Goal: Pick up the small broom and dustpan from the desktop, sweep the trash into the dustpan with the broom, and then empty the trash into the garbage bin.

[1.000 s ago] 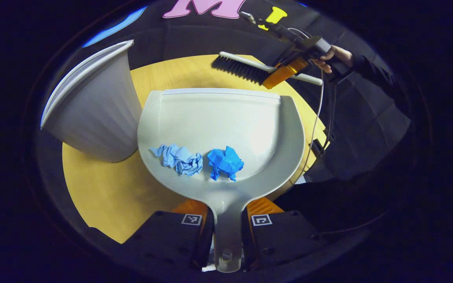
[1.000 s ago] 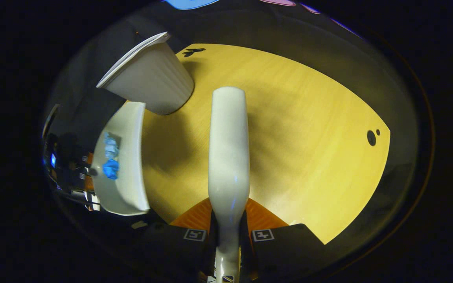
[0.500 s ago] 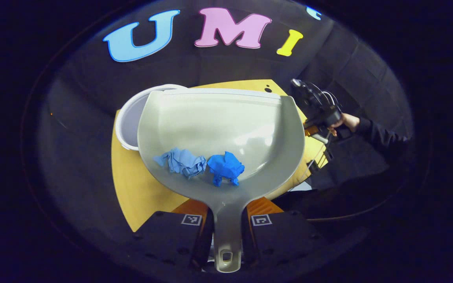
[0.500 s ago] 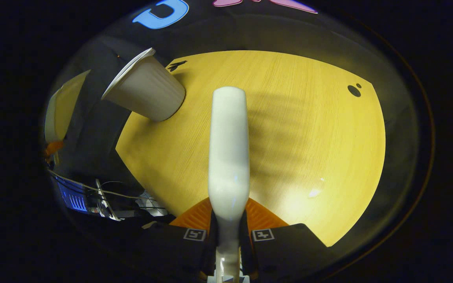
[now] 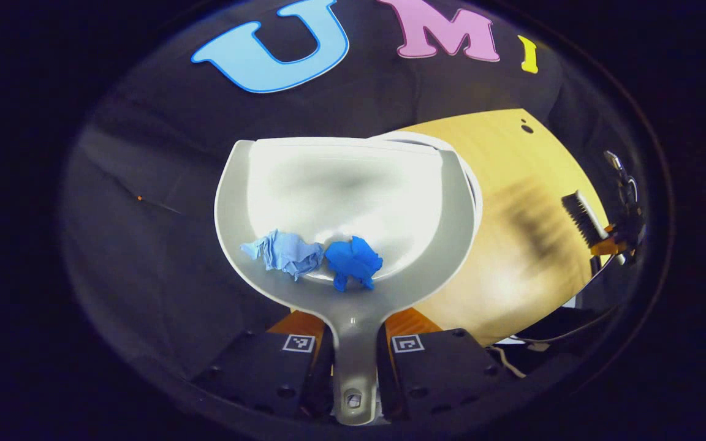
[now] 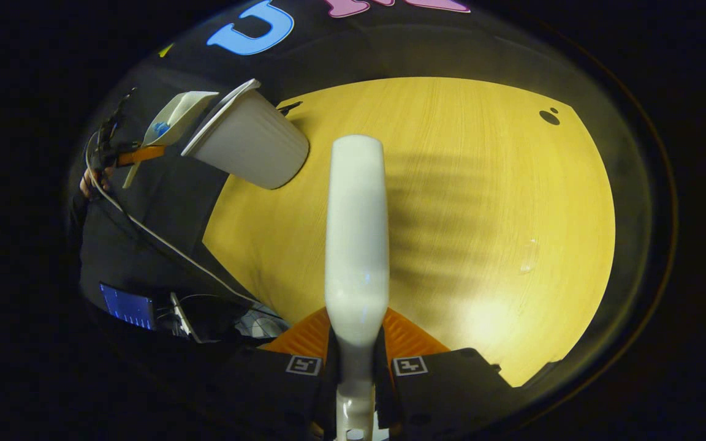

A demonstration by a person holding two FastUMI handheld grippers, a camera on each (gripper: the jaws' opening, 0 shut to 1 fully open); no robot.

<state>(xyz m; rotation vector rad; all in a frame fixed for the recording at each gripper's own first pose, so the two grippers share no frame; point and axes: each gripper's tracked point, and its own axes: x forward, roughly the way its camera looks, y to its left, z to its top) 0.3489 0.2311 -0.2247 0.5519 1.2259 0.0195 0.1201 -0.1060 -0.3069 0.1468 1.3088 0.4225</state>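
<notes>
Dustpan (image 5: 353, 190), handle clamped in the left claw (image 5: 353, 361), carries both paper wads (image 5: 316, 257) toward 12 o'clock above the garbage bin (image 6: 249, 147); right claw (image 6: 356, 367) clamps the broom (image 6: 356, 233).

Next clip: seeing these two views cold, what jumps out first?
In the left gripper view, two crumpled blue paper wads sit side by side at the back of the pale dustpan, whose handle the left tool clamps. In the right gripper view, the broom handle runs up the middle over the yellow tabletop, with the white bin at upper left.
</notes>
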